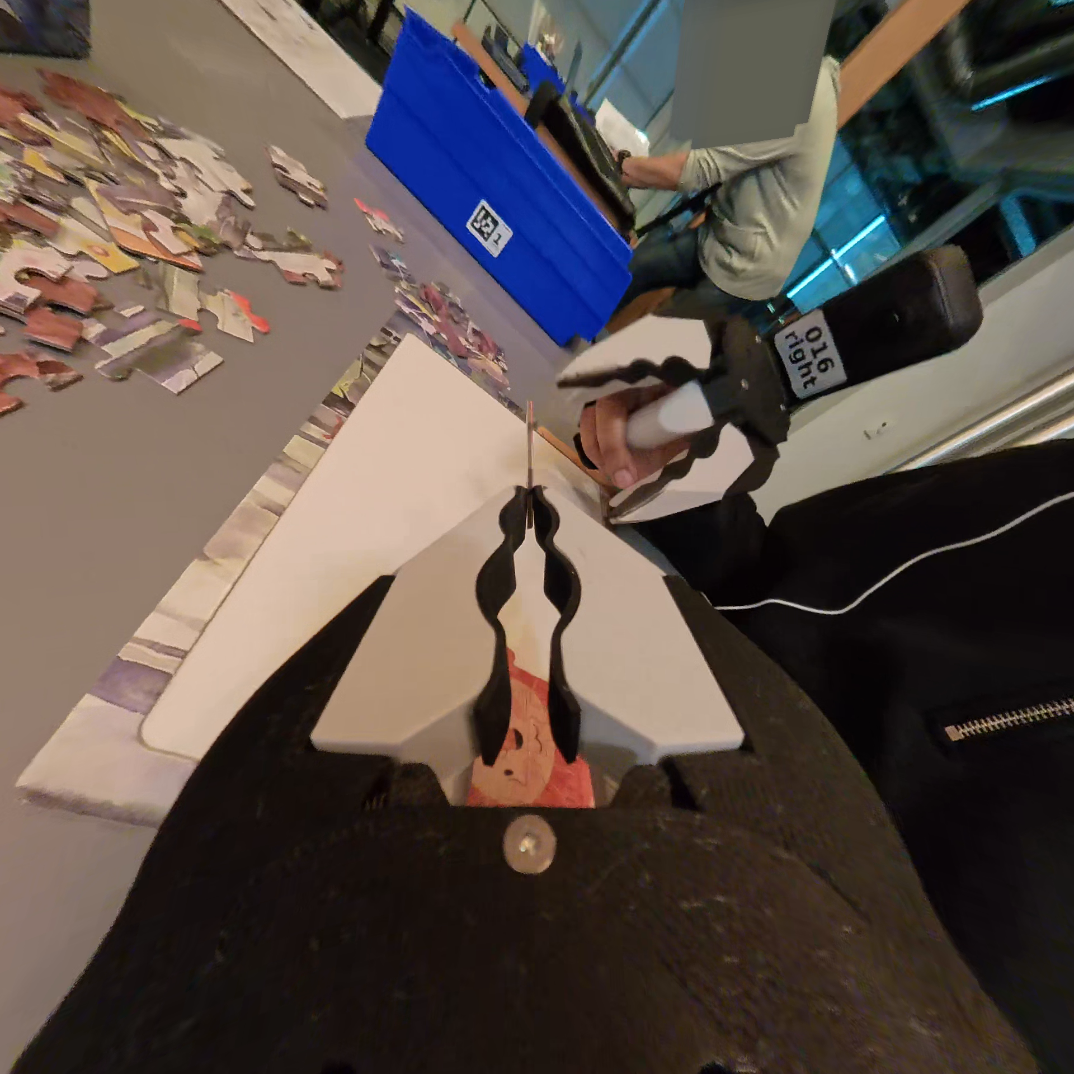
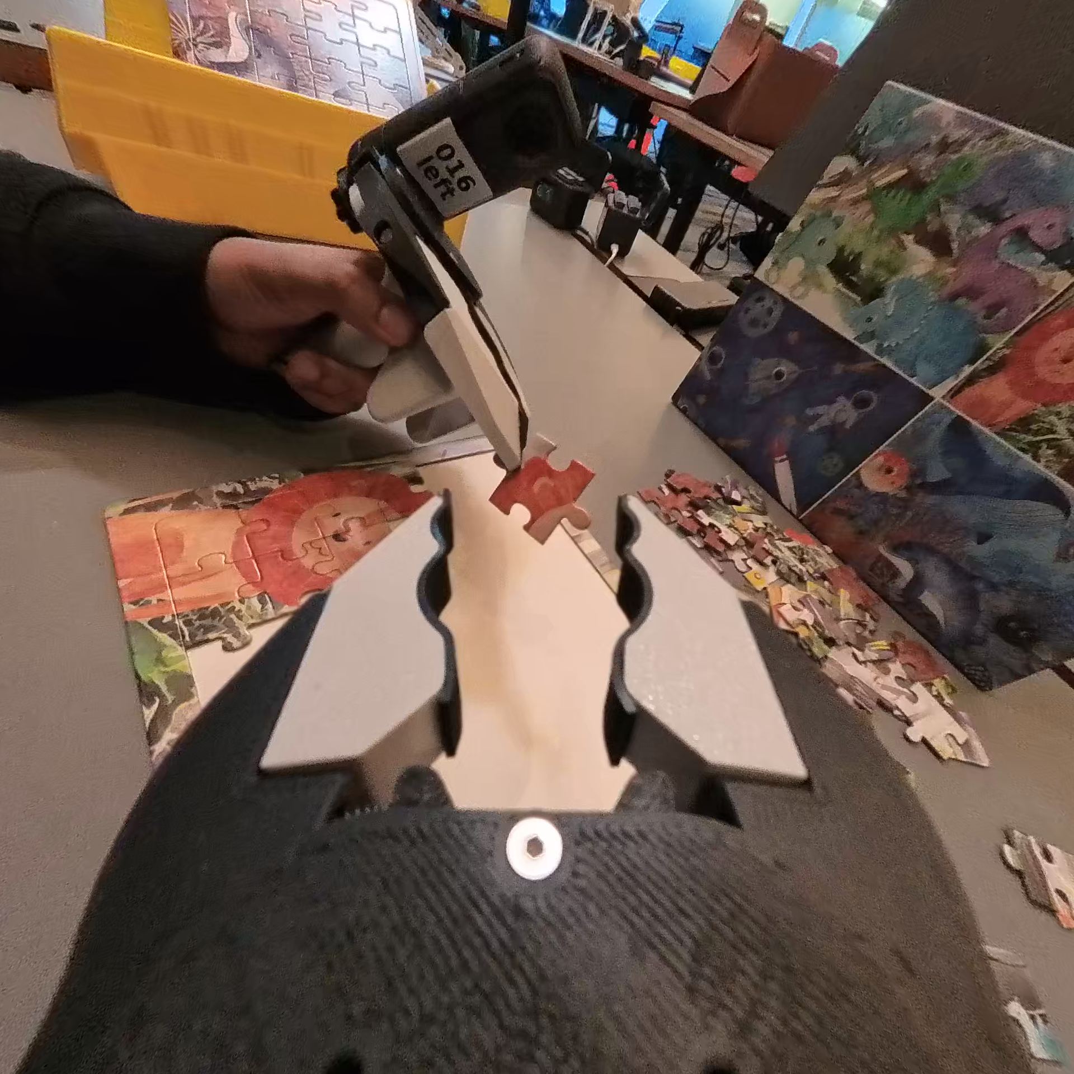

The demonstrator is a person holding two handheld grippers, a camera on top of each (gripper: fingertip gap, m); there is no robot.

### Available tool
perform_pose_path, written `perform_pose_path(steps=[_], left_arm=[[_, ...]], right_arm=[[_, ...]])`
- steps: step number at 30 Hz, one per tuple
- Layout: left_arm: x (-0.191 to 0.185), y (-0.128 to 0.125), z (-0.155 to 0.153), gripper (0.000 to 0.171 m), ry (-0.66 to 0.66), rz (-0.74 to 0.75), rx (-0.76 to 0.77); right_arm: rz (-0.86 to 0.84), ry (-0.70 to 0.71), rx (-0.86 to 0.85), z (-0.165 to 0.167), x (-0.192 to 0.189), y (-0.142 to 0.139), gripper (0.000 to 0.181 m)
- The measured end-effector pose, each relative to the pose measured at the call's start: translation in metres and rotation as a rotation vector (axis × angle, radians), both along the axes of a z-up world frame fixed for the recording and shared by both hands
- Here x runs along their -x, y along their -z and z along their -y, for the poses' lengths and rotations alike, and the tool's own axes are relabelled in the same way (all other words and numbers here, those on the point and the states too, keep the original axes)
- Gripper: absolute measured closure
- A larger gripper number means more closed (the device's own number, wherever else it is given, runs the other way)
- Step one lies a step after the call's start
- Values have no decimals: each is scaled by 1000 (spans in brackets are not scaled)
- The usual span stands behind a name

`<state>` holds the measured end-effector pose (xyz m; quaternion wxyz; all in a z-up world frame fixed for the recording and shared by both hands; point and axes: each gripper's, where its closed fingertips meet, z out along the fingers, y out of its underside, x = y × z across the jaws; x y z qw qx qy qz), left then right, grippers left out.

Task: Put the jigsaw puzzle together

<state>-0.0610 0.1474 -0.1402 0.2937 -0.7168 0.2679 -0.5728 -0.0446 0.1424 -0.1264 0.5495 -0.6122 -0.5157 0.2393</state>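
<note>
A grey table (image 2: 581, 325) stands in a workroom with desks behind. A blue crate (image 1: 494, 192) and picture-covered puzzle box (image 2: 906, 372) flank loose pieces (image 2: 813, 593). The left gripper (image 2: 514, 459) is clenched on a red puzzle piece (image 2: 543, 494), held just above the white tray (image 1: 407, 494), beside the assembled section (image 2: 256, 552). The right gripper (image 2: 532, 610) hangs released, empty.

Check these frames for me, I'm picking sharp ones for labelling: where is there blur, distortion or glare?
Left wrist view: strong wide-angle bending at the edges, the blue bin leans; the loose pieces are soft; the held puzzle piece shows edge-on only. Right wrist view: the puzzle piece is fairly sharp, the right gripper's fingers are soft, and the white board shows mild sheen.
</note>
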Motion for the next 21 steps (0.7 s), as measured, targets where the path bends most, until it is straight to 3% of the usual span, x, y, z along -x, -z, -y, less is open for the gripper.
perform_pose_path(steps=[2,9,12,16,18,21], left_arm=[[-2,-1,2,171,14,16,11],[10,-11,-8,171,-34,107,52],[10,-9,-8,171,-31,91,47],[6,-3,-3,171,-3,51,44],[6,-2,-3,171,0,41,42],[5,-2,-1,171,11,50,56]], right_arm=[[47,-1,15,-1,1,10,121],[183,-89,13,17,12,35,138],[195,-166,24,32,21,40,139],[198,-110,-64,22,12,30,154],[113,-63,-96,14,5,11,147],[35,9,-93,1,0,2,108]])
